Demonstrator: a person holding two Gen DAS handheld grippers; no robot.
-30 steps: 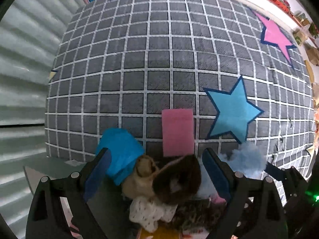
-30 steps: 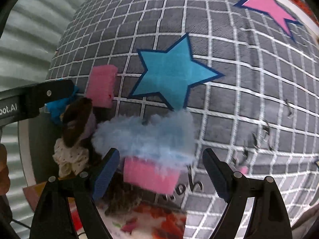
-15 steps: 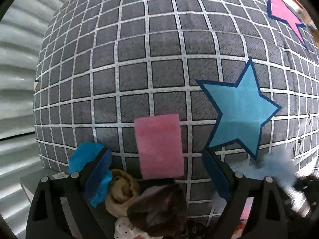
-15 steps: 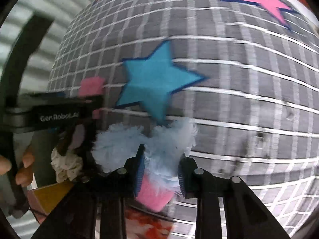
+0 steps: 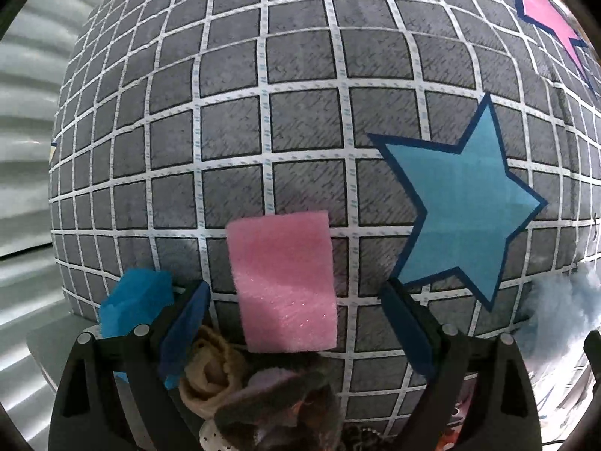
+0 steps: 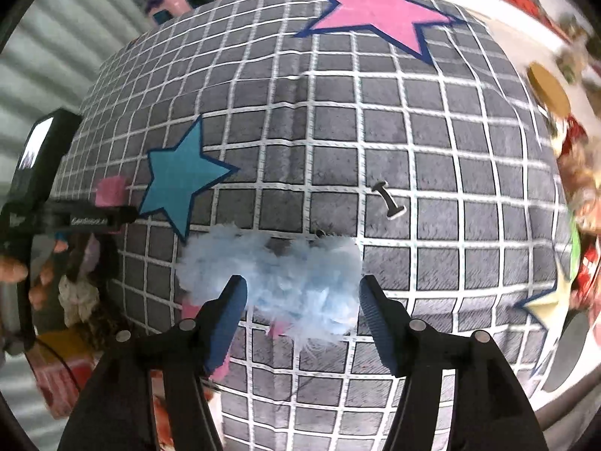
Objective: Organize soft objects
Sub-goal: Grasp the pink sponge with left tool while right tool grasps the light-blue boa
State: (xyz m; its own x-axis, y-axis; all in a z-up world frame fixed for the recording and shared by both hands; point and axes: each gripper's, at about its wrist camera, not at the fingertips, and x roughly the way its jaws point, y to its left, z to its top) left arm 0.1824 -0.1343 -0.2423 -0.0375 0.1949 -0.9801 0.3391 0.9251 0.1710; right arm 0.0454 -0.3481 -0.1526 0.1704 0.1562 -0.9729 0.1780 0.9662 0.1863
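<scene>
While the pink rectangular foam sponge (image 5: 283,285) lay flat on the grey checked mat (image 5: 300,112), long axis pointing away, I had my left gripper (image 5: 296,323) wide open, holding nothing, just short of it, far nearer than the right.

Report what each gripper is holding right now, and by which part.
Nothing is held. The left gripper stands open over the pink sponge. The right gripper has just been opening; the light blue fluffy piece lies between its jaws, unpressed.
</scene>
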